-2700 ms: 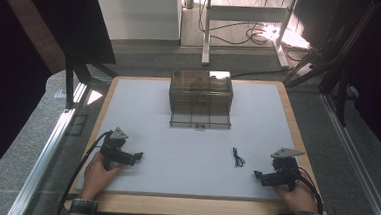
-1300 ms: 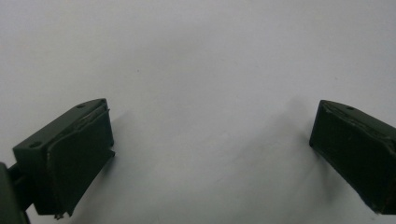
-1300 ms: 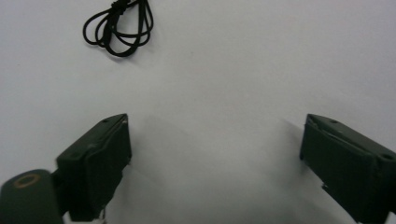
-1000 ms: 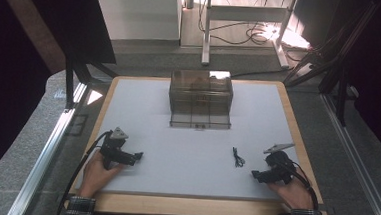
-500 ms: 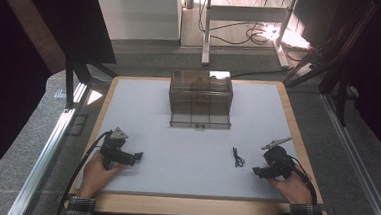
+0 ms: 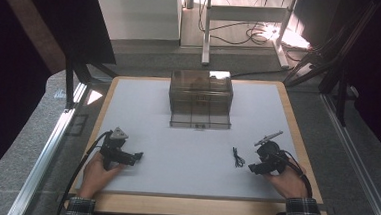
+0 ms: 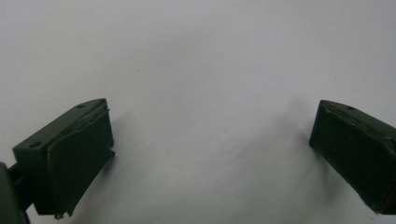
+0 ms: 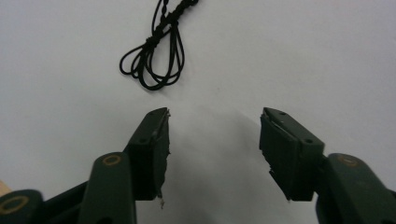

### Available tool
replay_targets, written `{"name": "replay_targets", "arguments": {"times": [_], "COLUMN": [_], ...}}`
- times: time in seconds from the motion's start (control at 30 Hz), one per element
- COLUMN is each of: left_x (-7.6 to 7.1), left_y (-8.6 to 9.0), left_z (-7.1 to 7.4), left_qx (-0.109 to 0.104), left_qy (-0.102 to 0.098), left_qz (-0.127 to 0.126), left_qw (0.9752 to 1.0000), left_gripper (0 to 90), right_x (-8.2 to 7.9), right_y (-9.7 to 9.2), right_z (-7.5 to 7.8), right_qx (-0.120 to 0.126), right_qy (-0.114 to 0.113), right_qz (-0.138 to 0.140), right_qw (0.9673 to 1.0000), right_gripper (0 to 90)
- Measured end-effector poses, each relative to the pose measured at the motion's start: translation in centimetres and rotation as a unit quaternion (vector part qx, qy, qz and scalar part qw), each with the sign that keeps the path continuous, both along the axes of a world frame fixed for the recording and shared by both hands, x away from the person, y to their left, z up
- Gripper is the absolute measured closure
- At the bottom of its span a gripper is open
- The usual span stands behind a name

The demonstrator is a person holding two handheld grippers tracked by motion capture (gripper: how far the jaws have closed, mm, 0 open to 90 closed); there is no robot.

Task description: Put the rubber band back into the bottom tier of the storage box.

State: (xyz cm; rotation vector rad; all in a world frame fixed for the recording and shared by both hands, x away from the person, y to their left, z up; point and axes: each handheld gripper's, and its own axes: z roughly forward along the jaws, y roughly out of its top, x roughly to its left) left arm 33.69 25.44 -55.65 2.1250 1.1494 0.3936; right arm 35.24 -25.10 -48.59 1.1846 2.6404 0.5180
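- Resting low near the table's front right, the right gripper (image 6: 255,167) is held by the right hand (image 6: 285,181); its jaws are seen spread apart with nothing between them in the right gripper view (image 8: 214,140).
- A small black cord bundle (image 8: 159,51), looped at one end and knotted or braided toward the other, is seen just ahead of the right jaws, offset toward the left jaw in that view, not touching either.
- In the high view the same cord bundle (image 6: 237,157) is found on the white mat just left of the right gripper.
- The left gripper (image 6: 134,157) is held by the left hand (image 6: 96,171) at the front left, well apart from the cord; a grey three-cornered plate is carried on top.
- Left jaws are seen wide open over bare white surface in the left gripper view (image 7: 210,154); nothing is gripped.
- A smoky translucent compartmented box (image 6: 201,99) is placed at the far centre of the white mat (image 6: 185,152), well apart from both grippers.
- The mat is framed by a wooden table edge (image 6: 197,207).
- Plaid sleeves are visible at both wrists.
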Motion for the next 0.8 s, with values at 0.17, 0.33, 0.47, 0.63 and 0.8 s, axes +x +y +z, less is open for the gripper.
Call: {"name": "replay_targets", "arguments": {"times": [0.17, 0.33, 0.47, 0.63, 0.8], "left_x": [0.0, 0.0, 0.0, 0.0, 0.0], "left_y": [0.0, 0.0, 0.0, 0.0, 0.0], "left_z": [0.0, 0.0, 0.0, 0.0, 0.0], "left_qx": [0.000, 0.000, -0.001, -0.001, -0.001], "left_qy": [-0.001, -0.001, -0.001, -0.001, -0.001], "left_qz": [0.000, 0.000, 0.000, 0.000, 0.000], "left_qw": [1.0000, 1.0000, 1.0000, 1.0000, 1.0000], "left_gripper": [0.0, 0.0, 0.0, 0.0, 0.0], "right_x": [0.4, 0.7, 1.0, 1.4, 1.9], "right_y": [0.3, 1.1, 2.1, 3.2, 4.5], "right_z": [0.3, 0.3, 0.3, 0.4, 0.4], "right_qx": [0.001, -0.011, -0.019, -0.027, -0.036], "right_qy": [0.017, 0.031, 0.038, 0.047, 0.053], "right_qz": [0.013, 0.024, 0.037, 0.051, 0.061], "right_qw": [0.9998, 0.9992, 0.9984, 0.9973, 0.9961], "right_gripper": [49.8, 54.4, 56.7, 57.1, 56.7]}}
